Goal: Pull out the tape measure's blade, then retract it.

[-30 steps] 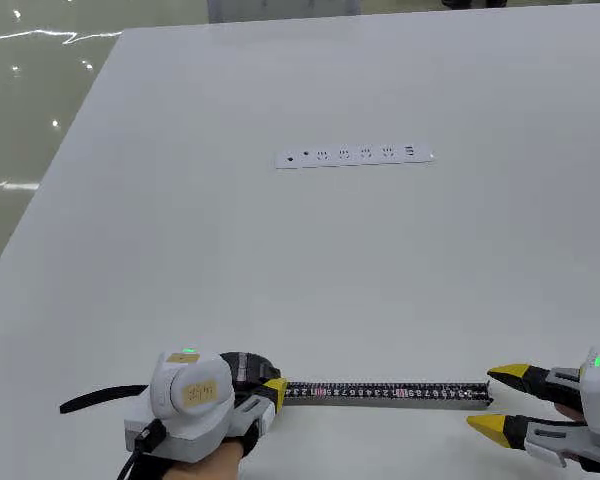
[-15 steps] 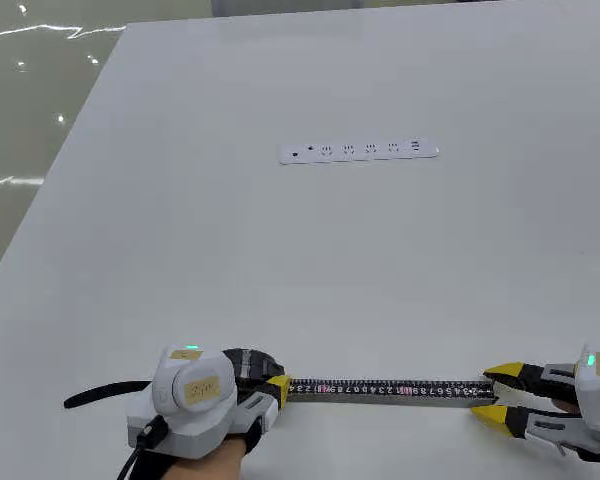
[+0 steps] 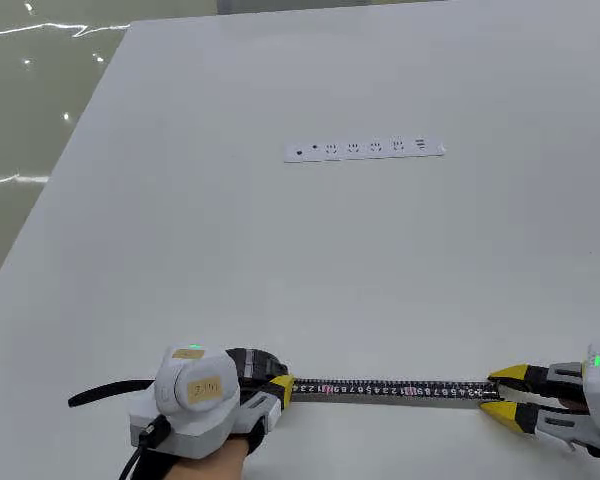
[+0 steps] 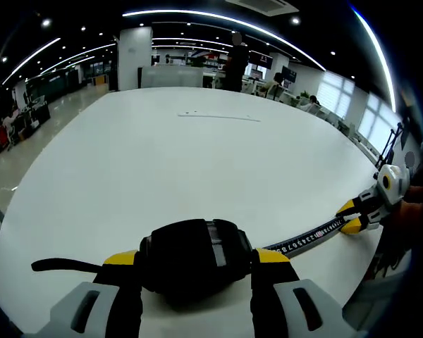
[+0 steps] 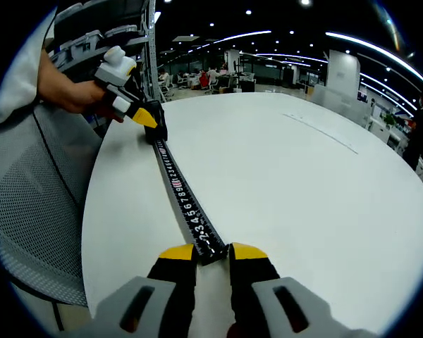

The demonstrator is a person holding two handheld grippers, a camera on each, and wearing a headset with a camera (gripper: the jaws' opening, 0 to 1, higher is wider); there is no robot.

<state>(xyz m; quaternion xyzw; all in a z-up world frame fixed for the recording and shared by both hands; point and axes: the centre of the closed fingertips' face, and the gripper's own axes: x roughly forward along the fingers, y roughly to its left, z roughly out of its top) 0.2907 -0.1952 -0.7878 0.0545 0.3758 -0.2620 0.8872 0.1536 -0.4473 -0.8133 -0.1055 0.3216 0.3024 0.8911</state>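
While the left gripper (image 3: 270, 393) had its jaws clamped on either side of the black tape measure (image 4: 196, 259), holding it down near the front edge of the white table (image 3: 330, 260), the right gripper (image 5: 213, 252) had its yellow-tipped jaws close together, pinching the free end of the blade (image 3: 390, 390). The blade lay flat on the table in a straight line between the two grippers, its printed numbers facing up, with a black strap trailing from the case on the far side. A white power strip (image 3: 365, 149) sat well apart, toward the middle of the table. By the look of it, the pull-out was largely done, with a good stretch of blade already showing. The retraction was not yet done, and would call for guiding the end back toward the case.
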